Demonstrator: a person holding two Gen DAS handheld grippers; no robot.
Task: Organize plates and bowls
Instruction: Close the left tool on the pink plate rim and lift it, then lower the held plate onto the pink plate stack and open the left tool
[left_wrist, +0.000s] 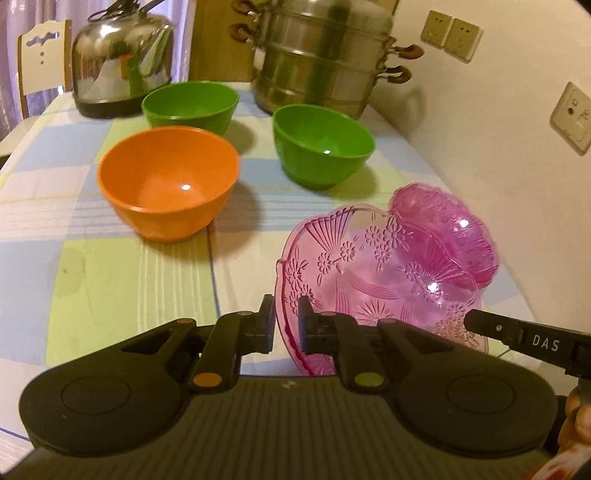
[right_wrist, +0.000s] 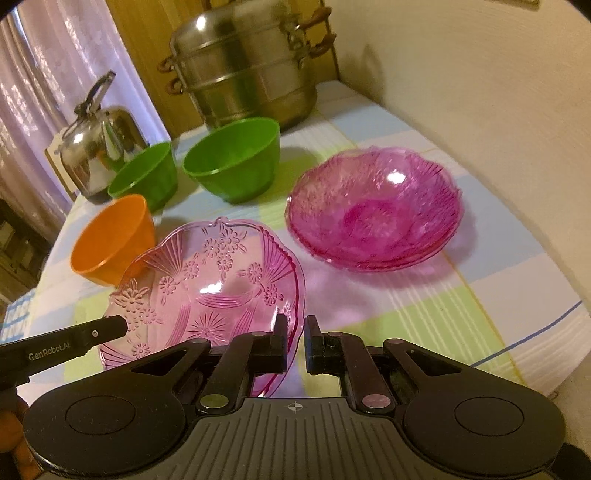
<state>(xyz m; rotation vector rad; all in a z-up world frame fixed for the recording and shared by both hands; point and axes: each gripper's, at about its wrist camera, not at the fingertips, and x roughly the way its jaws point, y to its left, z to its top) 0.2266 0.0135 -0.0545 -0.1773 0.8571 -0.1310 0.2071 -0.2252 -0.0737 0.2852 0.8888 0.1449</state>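
Note:
A pink glass plate (left_wrist: 380, 273) with a flower pattern is held tilted above the table. My left gripper (left_wrist: 287, 314) is shut on its left rim. My right gripper (right_wrist: 295, 334) is shut on its right rim; the plate also shows in the right wrist view (right_wrist: 207, 291). A stack of darker pink glass plates (right_wrist: 376, 210) lies on the table to the right, also seen behind the held plate in the left wrist view (left_wrist: 447, 225). An orange bowl (left_wrist: 168, 181) and two green bowls (left_wrist: 190, 105) (left_wrist: 323, 144) stand upright further back.
A steel kettle (left_wrist: 122, 62) and a tall steel steamer pot (left_wrist: 321, 59) stand at the back of the table. The checked tablecloth (left_wrist: 92, 266) covers the table. A wall (left_wrist: 498, 147) runs close along the right side. A chair (left_wrist: 42, 55) stands at the far left.

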